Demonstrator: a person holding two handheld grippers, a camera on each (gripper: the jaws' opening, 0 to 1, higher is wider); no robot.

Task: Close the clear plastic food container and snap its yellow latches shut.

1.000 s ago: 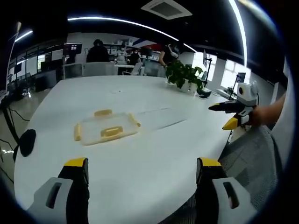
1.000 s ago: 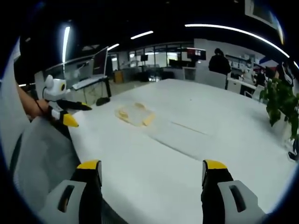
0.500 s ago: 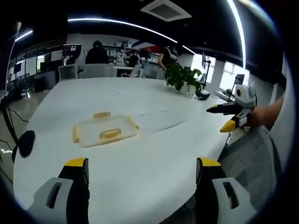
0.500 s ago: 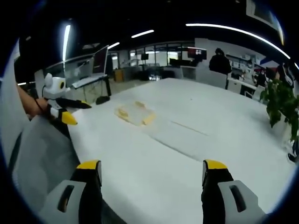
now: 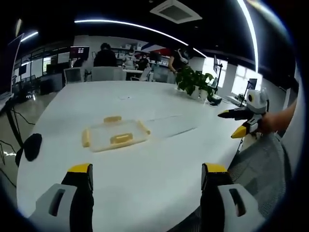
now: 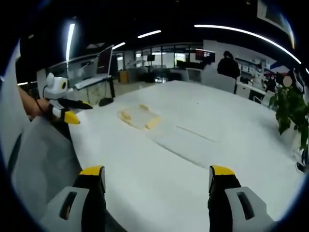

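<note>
A: Start at the jaws. How do they stand?

B: The left gripper (image 5: 142, 176) has its jaws spread wide, with nothing between them. The right gripper (image 6: 157, 179) is the same: jaws apart and empty. Both hang over the near edge of the white counter (image 5: 159, 159).

A: And the container (image 5: 115, 136)?

B: In the left gripper view it lies ahead of the jaws and a little to the left, flat on the counter and well apart from both tips. Its lid looks laid on, though I cannot tell whether it is seated. Yellow latches (image 5: 120, 138) show on the sides.

A: Its long axis?

B: It runs roughly across the left gripper's line of sight, a long side with one latch facing the jaws. In the right gripper view the container (image 6: 139, 117) sits farther out, ahead and left, seen cornerwise.

A: So which is nearer?

B: I judge the left gripper nearer. Each gripper shows in the other's view at the counter's edge, away from the container. Both need to travel forward before any latch can be pressed.
</note>
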